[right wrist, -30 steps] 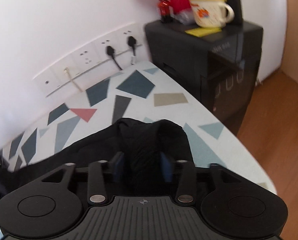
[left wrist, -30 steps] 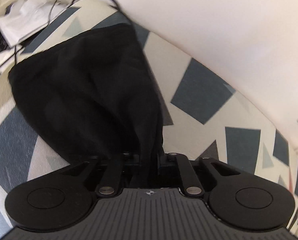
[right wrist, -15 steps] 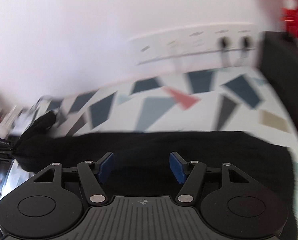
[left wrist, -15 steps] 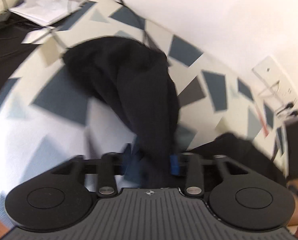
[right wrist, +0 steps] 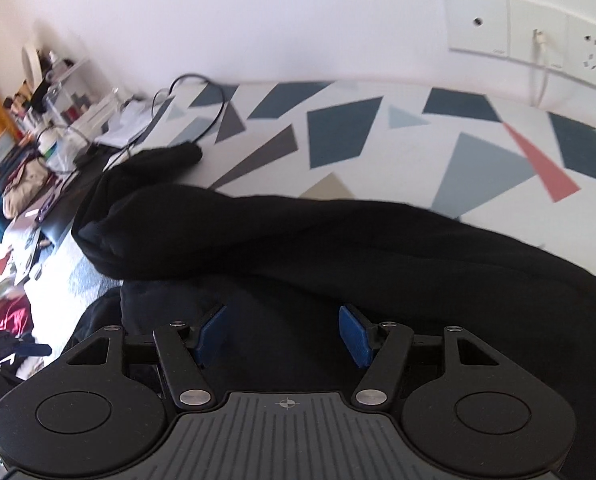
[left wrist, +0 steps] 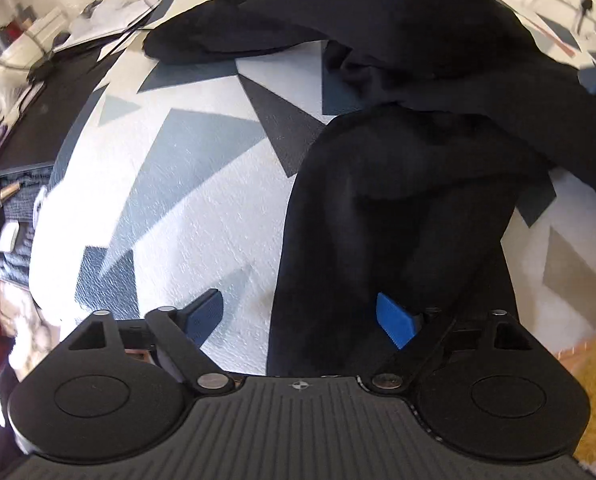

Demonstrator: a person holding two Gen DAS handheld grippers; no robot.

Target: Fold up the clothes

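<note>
Your left gripper (left wrist: 298, 314) has just been opening and your right gripper (right wrist: 281, 330) stands open; both pinch nothing. The black garment (left wrist: 398, 200) lies bunched under them on the patterned tablecloth (left wrist: 185, 184). It looks soft, limp and light; take a hem edge.

Bright daylight is washing both fisheye views, glaring whitest at the left edges (where clutter is blurring and bending), while the black garment (left wrist: 398, 200) is swallowing detail and the patterned tabletop (right wrist: 338, 136) is staying crisp.
</note>
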